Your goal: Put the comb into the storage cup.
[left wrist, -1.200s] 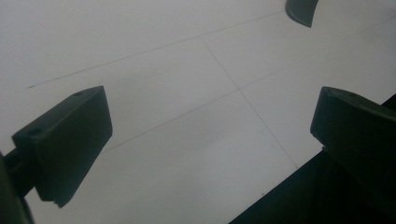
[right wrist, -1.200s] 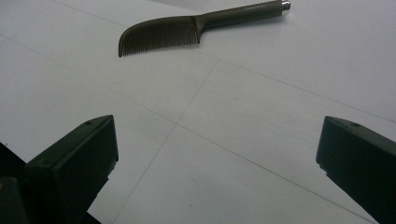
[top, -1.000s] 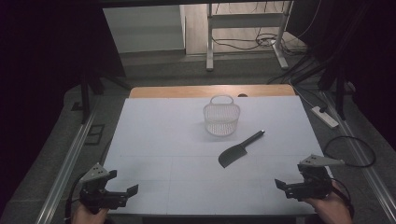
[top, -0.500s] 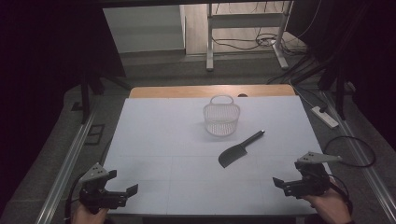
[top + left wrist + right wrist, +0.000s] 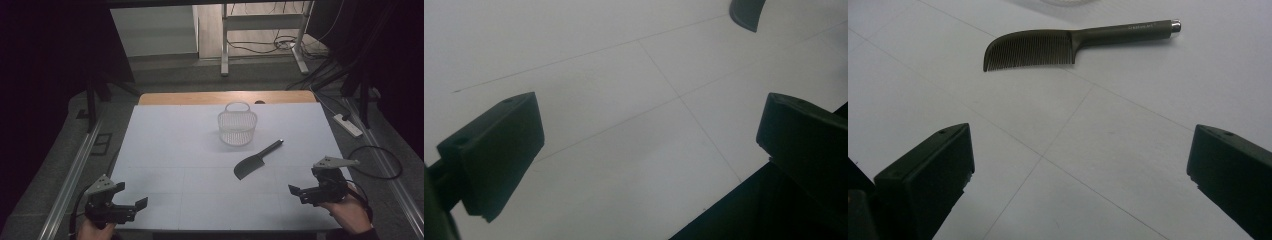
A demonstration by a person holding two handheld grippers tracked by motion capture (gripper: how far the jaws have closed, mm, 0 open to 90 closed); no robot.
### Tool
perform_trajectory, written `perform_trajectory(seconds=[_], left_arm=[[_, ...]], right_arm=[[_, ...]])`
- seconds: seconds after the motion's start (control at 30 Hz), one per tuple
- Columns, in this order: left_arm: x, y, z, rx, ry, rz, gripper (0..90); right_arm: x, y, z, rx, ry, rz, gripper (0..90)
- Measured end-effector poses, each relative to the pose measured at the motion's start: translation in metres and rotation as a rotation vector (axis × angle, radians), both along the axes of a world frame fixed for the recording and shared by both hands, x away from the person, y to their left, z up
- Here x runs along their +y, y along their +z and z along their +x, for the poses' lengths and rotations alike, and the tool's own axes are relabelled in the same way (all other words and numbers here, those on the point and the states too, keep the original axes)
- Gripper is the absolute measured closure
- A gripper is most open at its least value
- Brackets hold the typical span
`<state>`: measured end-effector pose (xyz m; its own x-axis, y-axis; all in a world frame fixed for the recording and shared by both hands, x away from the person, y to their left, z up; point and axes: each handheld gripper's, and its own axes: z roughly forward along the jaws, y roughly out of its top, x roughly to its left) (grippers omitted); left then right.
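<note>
A dark comb point(image 5: 256, 161) with a long handle lies flat on the white table point(image 5: 170, 145), right of centre. In the right gripper view the comb point(image 5: 1048, 46) lies ahead, teeth toward me. Just behind it stands a white mesh basket point(image 5: 237, 127), upright and empty. My right gripper point(image 5: 295, 191) hovers near the front right corner, open, its jaws wide apart point(image 5: 1080, 170) and pointing toward the comb. At the front left corner my left gripper point(image 5: 141, 204) is open too point(image 5: 649, 145), with the comb's tip point(image 5: 746, 12) far ahead of it.
The table's front edge runs just below both grippers. A wooden strip point(image 5: 225, 97) borders the far edge. On the floor to the right lie a power strip point(image 5: 348, 125) and a looped cable point(image 5: 375, 162). A metal rail point(image 5: 70, 175) runs along the left side.
My right gripper has crept a little left and forward, toward the comb. The left gripper, the comb and the basket have not moved.
</note>
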<state>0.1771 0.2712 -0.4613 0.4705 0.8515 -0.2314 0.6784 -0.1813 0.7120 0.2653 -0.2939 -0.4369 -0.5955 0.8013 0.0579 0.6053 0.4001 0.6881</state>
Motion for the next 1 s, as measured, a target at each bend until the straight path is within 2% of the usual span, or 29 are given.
perform_trajectory(seconds=[0.2, 0.33, 0.63, 0.93, 1.0], left_arm=[[0.000, 0.000, 0.000, -0.001, 0.000, 0.000, 0.0], [0.000, 0.000, 0.000, 0.000, 0.001, -0.002, 0.0], [0.001, 0.000, 0.000, 0.000, 0.001, -0.005, 0.0], [0.001, 0.000, 0.000, 0.002, 0.001, -0.007, 0.0], [0.001, 0.000, 0.000, 0.002, 0.001, -0.008, 0.0]], right_arm=[[0.003, 0.001, 0.003, 0.006, 0.013, -0.011, 0.0], [0.005, 0.002, 0.008, 0.014, 0.011, 0.004, 0.0], [0.011, 0.003, 0.019, -0.015, 0.030, 0.008, 0.0], [0.016, 0.003, 0.034, 0.014, 0.036, -0.006, 0.0], [0.018, 0.004, 0.037, 0.008, 0.049, -0.003, 0.0]])
